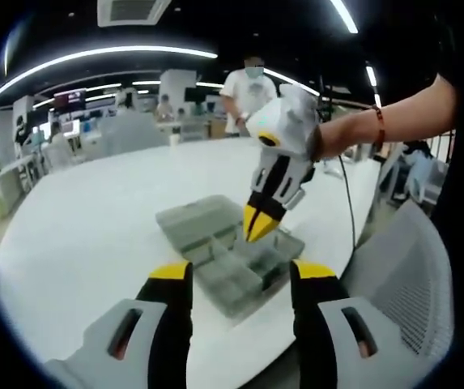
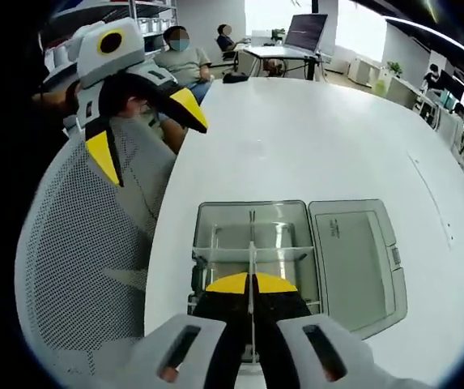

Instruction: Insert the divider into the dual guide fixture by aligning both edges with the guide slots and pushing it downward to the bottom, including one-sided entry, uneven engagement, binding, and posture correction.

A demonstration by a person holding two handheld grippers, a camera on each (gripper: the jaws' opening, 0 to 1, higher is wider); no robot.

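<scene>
A clear plastic organiser box (image 2: 284, 223) lies on the white table, its lid (image 2: 353, 259) folded open to the right. My right gripper (image 2: 251, 284) is shut on a thin clear divider (image 2: 251, 237), seen edge-on and running down the middle of the box across a cross wall (image 2: 215, 254). How deep the divider sits in its slots is hidden. In the left gripper view the same box (image 1: 207, 231) has the right gripper (image 1: 261, 227) standing over it, tips together. My left gripper (image 1: 241, 271) is open and held off the box, near the table edge; the right gripper view has it (image 2: 146, 134) up in the air.
A grey mesh chair (image 2: 78, 259) stands against the table edge (image 2: 155, 267) next to the box, also visible as the chair (image 1: 414, 275). A person (image 1: 248, 87) stands beyond the table and seated people (image 2: 179, 53) are at its far end. A monitor (image 2: 306, 32) stands further back.
</scene>
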